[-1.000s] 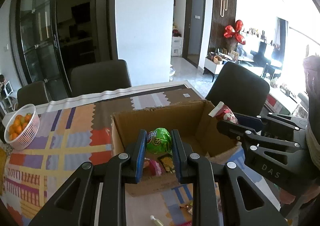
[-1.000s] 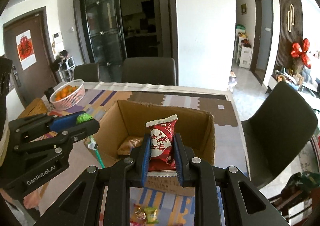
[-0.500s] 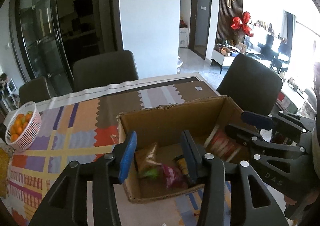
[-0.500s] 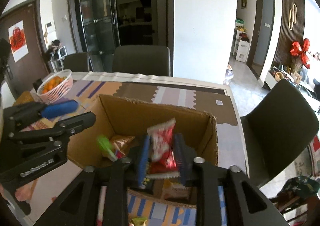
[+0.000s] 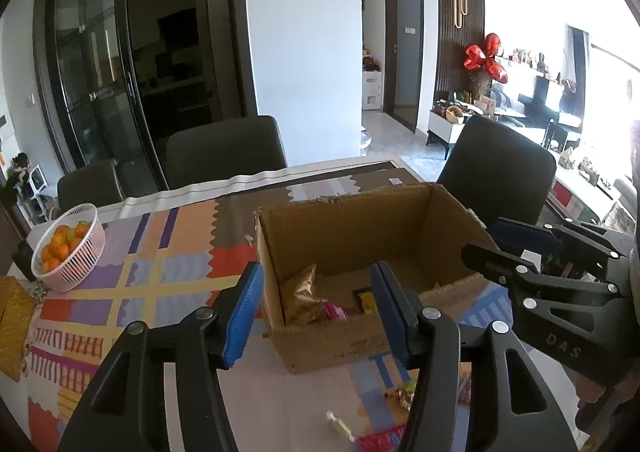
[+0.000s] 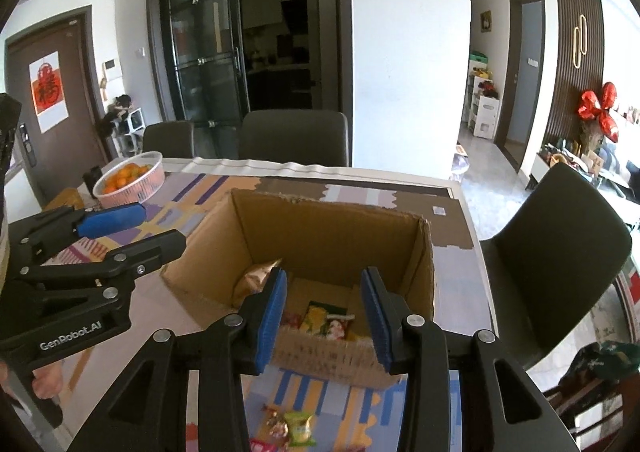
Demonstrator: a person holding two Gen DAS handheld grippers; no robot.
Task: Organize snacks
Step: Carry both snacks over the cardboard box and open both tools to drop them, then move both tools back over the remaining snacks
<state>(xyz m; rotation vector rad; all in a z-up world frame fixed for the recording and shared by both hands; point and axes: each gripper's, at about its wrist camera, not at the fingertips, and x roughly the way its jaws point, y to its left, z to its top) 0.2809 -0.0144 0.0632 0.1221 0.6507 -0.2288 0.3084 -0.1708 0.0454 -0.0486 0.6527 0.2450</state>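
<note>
An open cardboard box (image 5: 352, 223) (image 6: 336, 228) stands on the patterned tablecloth. Inside lie several snack packets: a gold bag (image 5: 304, 292) (image 6: 256, 276), a pink packet (image 5: 336, 310), a yellow packet (image 6: 318, 316) and a red packet (image 6: 338, 328). My left gripper (image 5: 316, 312) is open and empty in front of the box's near wall. My right gripper (image 6: 324, 316) is open and empty just above the box's near edge. Each gripper shows in the other's view, the right one (image 5: 516, 248) and the left one (image 6: 132, 228).
Loose wrapped sweets lie on the cloth in front of the box (image 6: 292, 426) (image 5: 400, 396). A white basket of oranges (image 5: 68, 248) (image 6: 130, 179) stands at the far left. Dark chairs (image 5: 224, 155) (image 6: 560, 244) surround the table.
Both grippers opened and let go: the green packet and the red packet dropped into the box. Both grippers have pulled back slightly from the box.
</note>
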